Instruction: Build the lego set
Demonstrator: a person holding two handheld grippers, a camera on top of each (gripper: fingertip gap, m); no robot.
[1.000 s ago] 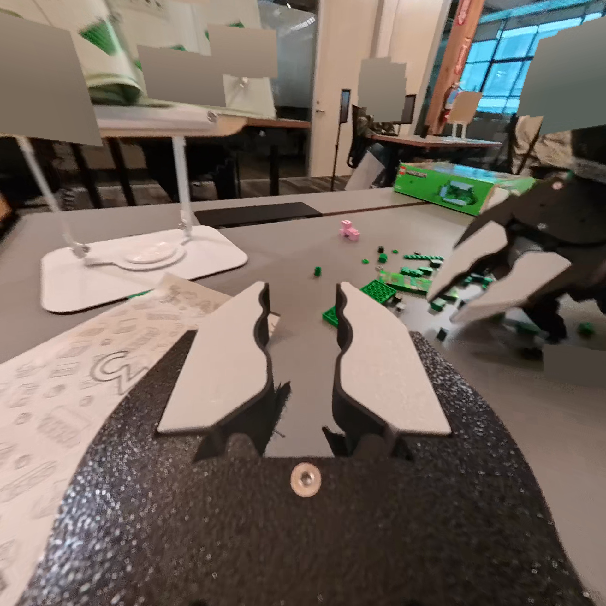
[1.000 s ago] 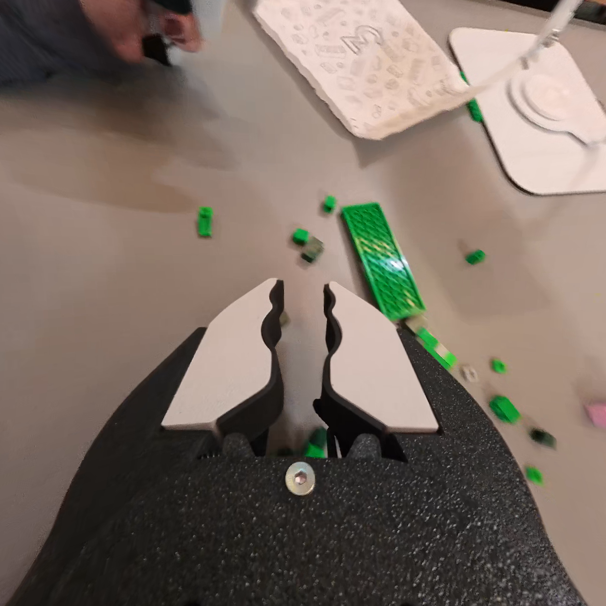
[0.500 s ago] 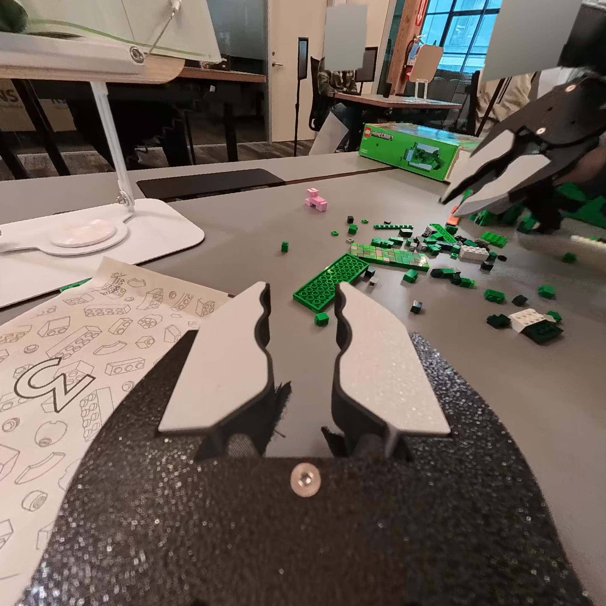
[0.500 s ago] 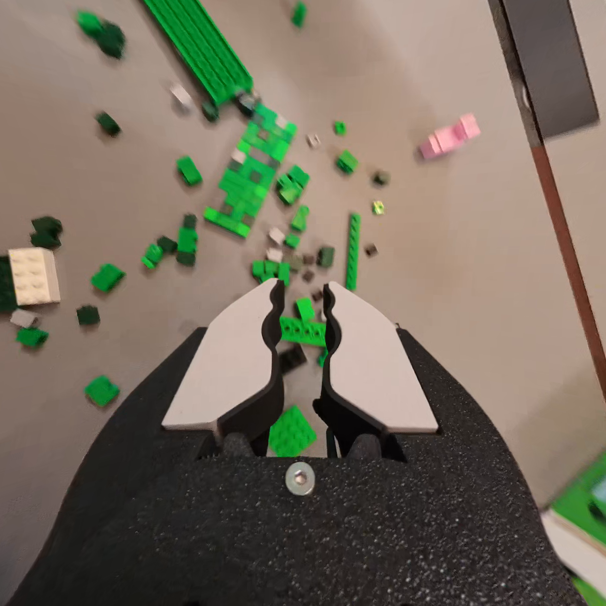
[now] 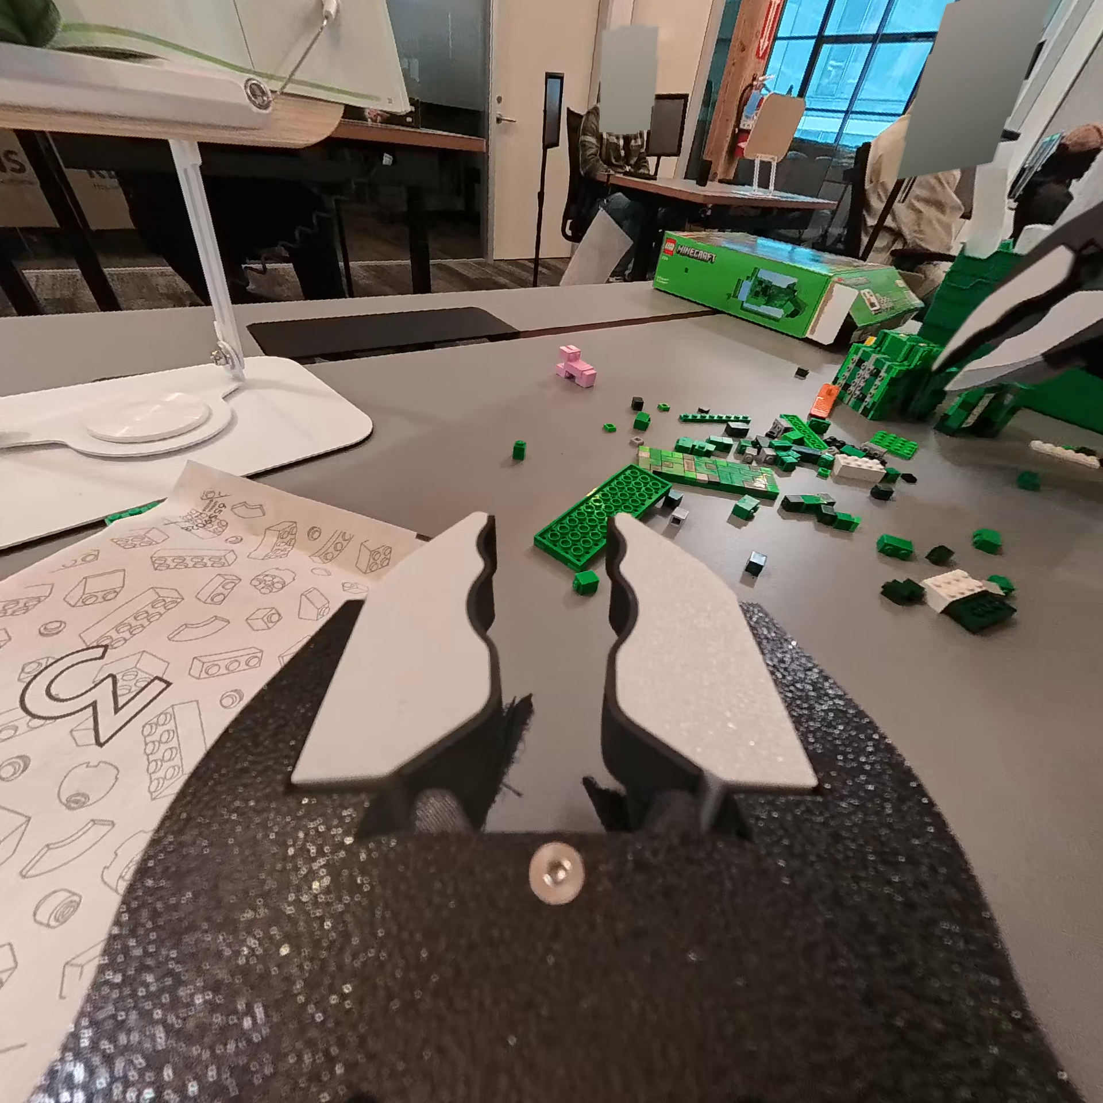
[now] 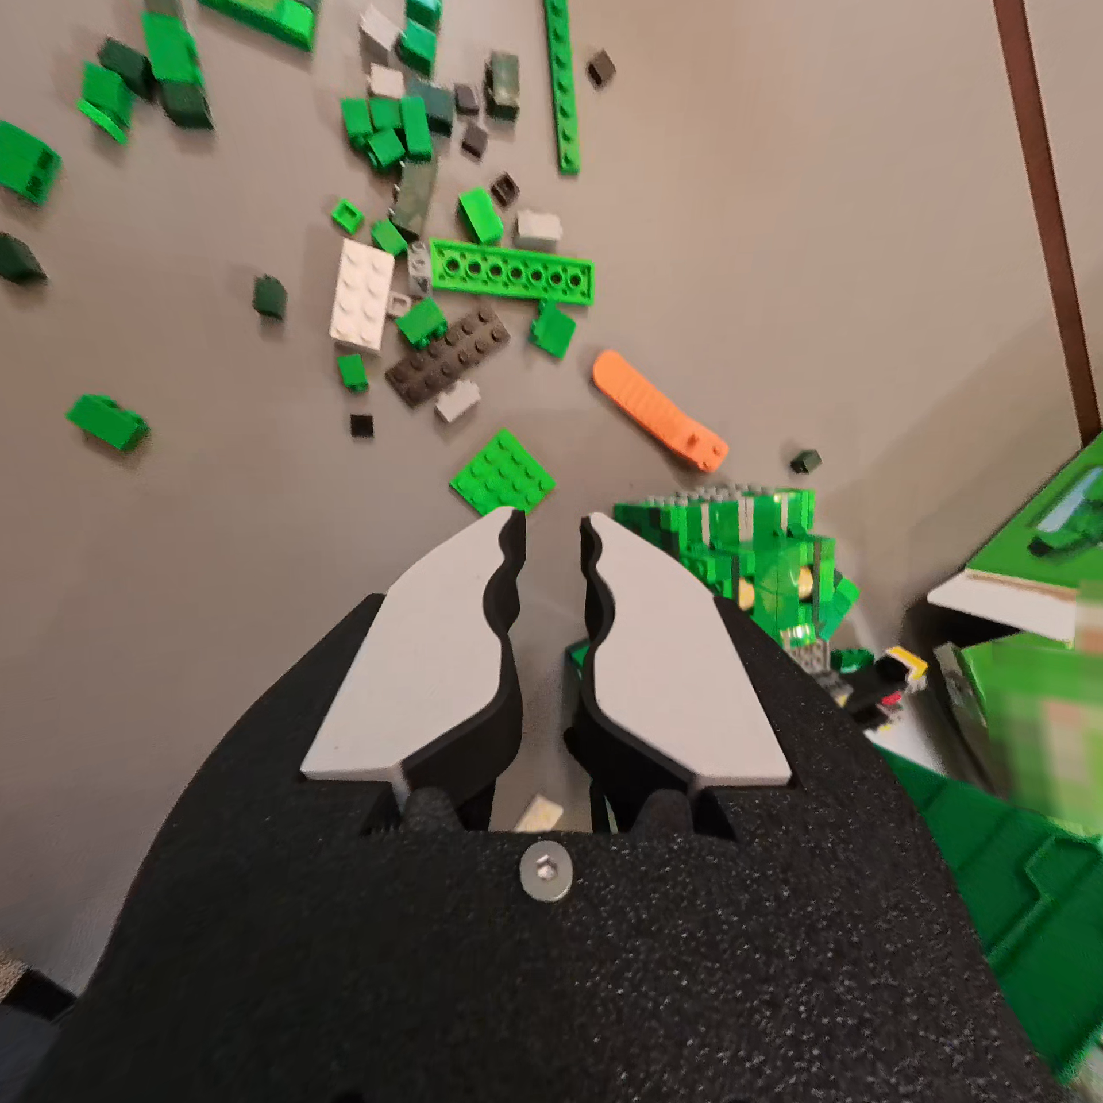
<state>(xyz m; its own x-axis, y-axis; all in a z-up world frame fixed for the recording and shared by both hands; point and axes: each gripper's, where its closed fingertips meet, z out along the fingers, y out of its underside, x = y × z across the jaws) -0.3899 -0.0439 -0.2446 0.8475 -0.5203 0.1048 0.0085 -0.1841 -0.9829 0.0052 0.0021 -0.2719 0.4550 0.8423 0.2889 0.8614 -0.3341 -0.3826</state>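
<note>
The left gripper [image 5: 550,537] is showing a rough, sparkling black body and matt grey fingers [image 5: 418,656], with a bright metal screw [image 5: 555,872] at six o'clock. Glossy plastic green plate [image 5: 603,515] is gleaming at twelve o'clock on the smooth matt grey table [image 5: 895,686]; the printed paper bag [image 5: 119,627] at nine o'clock is looking dull.

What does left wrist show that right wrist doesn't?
Left wrist only: pink figure, printed paper bag, white stand base, long studded green plate.
Right wrist only: square green plate, dark grey plate.
Both: orange separator, green build, set box, open right tongs.
</note>
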